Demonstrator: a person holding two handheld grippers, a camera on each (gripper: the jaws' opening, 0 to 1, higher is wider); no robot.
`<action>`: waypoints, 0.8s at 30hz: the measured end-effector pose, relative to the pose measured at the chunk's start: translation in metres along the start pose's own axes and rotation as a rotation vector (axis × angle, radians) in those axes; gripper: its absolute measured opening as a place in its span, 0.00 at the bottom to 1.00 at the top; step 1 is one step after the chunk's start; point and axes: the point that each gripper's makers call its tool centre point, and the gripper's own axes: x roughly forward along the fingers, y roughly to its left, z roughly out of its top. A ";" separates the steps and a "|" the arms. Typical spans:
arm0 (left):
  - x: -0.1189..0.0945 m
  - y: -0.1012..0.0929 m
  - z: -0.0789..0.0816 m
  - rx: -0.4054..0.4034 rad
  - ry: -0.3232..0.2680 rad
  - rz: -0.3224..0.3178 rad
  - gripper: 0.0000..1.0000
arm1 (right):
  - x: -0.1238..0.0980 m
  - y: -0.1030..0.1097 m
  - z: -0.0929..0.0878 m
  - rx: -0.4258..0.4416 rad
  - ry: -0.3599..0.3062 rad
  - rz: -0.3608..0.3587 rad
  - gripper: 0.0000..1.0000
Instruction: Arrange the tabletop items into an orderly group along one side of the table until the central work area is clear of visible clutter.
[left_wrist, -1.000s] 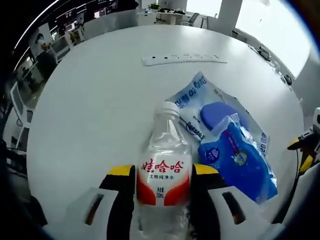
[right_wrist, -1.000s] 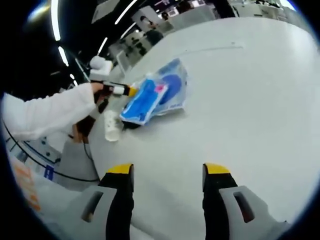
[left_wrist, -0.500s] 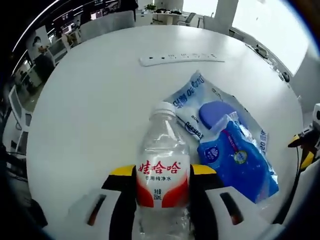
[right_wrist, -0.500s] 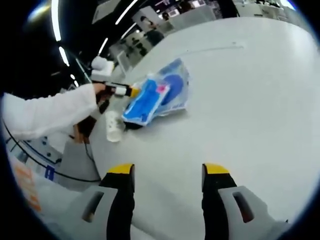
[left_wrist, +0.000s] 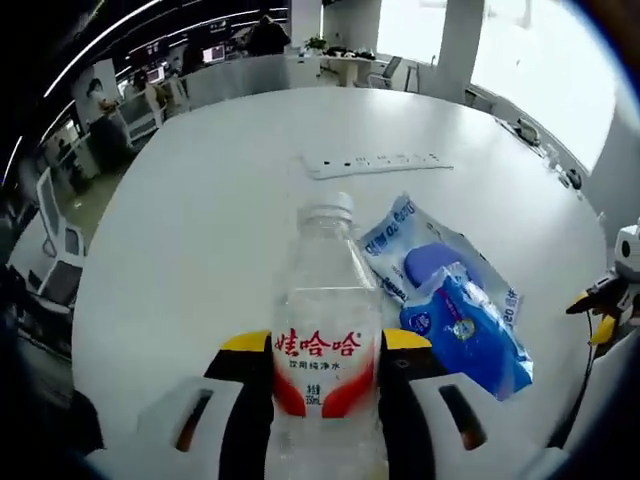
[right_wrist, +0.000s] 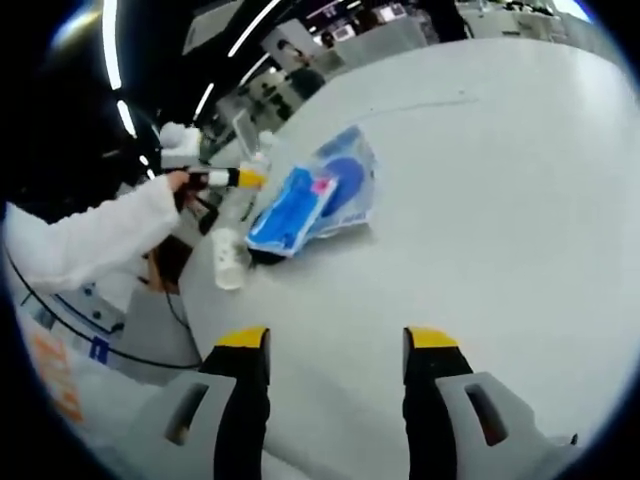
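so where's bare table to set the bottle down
Bare table spreads left of the water bottle, up to the power strip. The right is crowded: blue wipes packs lie beside the bottle. In the right gripper view, open tabletop lies beyond the right gripper.

In the left gripper view, the water bottle stands between the left gripper's fingers, above the counter. To its right lie two wipe packs, the smaller pack resting on the larger pack. Beyond them lies a power strip. In the right gripper view, a cup lies left of the packs.
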 end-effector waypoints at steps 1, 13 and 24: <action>-0.002 0.001 0.002 -0.006 -0.011 0.002 0.39 | 0.000 0.001 0.000 -0.003 -0.001 0.002 0.51; -0.037 0.037 0.047 -0.064 -0.208 0.089 0.38 | -0.006 0.004 0.000 -0.006 -0.020 0.000 0.51; -0.035 0.054 0.066 -0.091 -0.250 0.101 0.39 | -0.012 -0.001 0.000 0.003 -0.031 -0.019 0.51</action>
